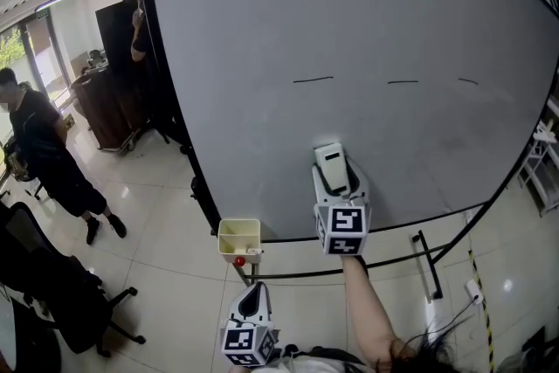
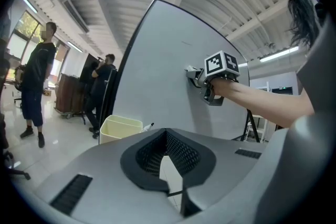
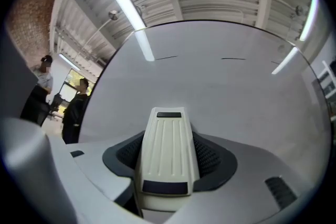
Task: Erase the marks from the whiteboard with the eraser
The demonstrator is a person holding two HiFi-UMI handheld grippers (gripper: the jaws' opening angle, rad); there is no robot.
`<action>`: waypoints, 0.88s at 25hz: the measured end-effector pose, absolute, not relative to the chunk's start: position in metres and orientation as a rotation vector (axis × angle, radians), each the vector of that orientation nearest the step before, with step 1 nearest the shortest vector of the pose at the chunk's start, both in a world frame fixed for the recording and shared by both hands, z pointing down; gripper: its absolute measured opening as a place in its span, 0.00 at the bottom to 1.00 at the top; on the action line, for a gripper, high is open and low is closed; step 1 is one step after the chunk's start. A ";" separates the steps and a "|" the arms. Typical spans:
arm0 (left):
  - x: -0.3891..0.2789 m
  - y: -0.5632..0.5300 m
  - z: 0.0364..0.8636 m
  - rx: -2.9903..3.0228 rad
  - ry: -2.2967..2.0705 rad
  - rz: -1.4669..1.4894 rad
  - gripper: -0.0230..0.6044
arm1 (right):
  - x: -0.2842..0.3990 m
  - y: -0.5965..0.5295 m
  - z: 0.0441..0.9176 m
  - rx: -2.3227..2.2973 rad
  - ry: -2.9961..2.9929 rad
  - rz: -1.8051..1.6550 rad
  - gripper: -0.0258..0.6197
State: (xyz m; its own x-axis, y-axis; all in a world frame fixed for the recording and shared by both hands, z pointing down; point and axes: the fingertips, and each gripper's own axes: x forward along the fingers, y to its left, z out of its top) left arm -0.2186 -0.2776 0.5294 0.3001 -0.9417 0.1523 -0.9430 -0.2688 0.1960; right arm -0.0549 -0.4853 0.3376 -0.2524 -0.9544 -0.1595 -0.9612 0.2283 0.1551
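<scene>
Clamping eraser (image 3: 167, 152), right gripper (image 1: 334, 177) jaws face marked whiteboard (image 1: 349, 22); left gripper (image 1: 253, 293) jaws together; glossy tiled floor (image 1: 170, 275).

**Bystanders and clutter on my left**

On the head view I see a pale yellow bin (image 1: 239, 238) at 6 o'clock with something small and red inside. A person in black (image 1: 48, 153) stands at 9 o'clock. An office chair (image 1: 52, 288) sits at 8, and a wooden cabinet (image 1: 105, 105) at 10.

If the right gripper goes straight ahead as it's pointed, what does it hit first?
The whiteboard, eraser first, on bare surface below the three marks. The right gripper looks close to it; whether they are touching is unclear.
</scene>
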 end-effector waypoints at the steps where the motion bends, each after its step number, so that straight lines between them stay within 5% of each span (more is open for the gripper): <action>1: -0.216 -0.280 0.529 2.319 -1.724 0.006 0.01 | -0.080 -0.483 0.347 -1.864 2.531 0.389 0.47; 7: -0.203 -0.287 0.526 2.337 -1.709 0.009 0.01 | -0.122 -0.480 0.371 -1.801 2.710 0.522 0.47; 15: -0.196 -0.292 0.527 2.346 -1.700 0.020 0.01 | 0.050 -0.491 0.306 -2.088 2.170 0.292 0.47; 22: -0.198 -0.291 0.525 2.333 -1.715 0.007 0.01 | -0.037 -0.493 0.322 -2.018 2.331 0.316 0.47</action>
